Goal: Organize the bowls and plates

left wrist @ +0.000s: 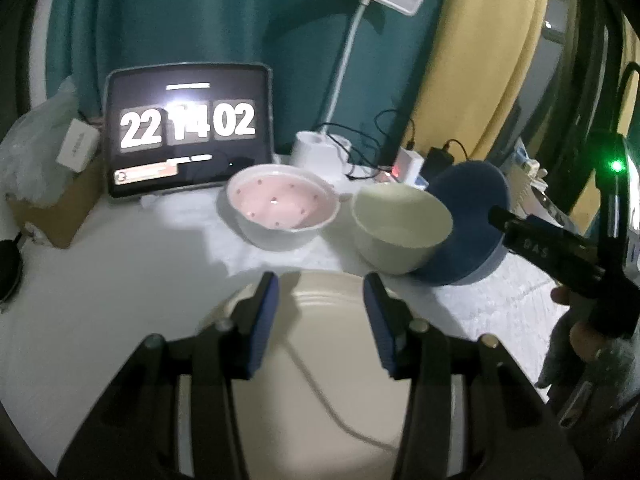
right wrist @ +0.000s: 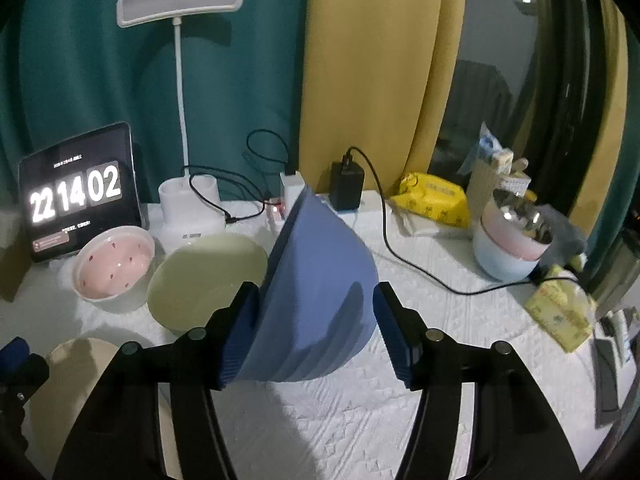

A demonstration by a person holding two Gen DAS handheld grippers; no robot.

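White cloth (right wrist: 440,360) | ribbed blue bowl (right wrist: 320,288) tilted against green bowl (right wrist: 200,276) | right fingers (right wrist: 240,332) released around it | left fingers (left wrist: 262,320) released

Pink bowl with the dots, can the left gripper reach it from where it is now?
Probably yes. The left gripper hangs open over the cream plate, and only bare white cloth lies between it and the pink bowl straight ahead.
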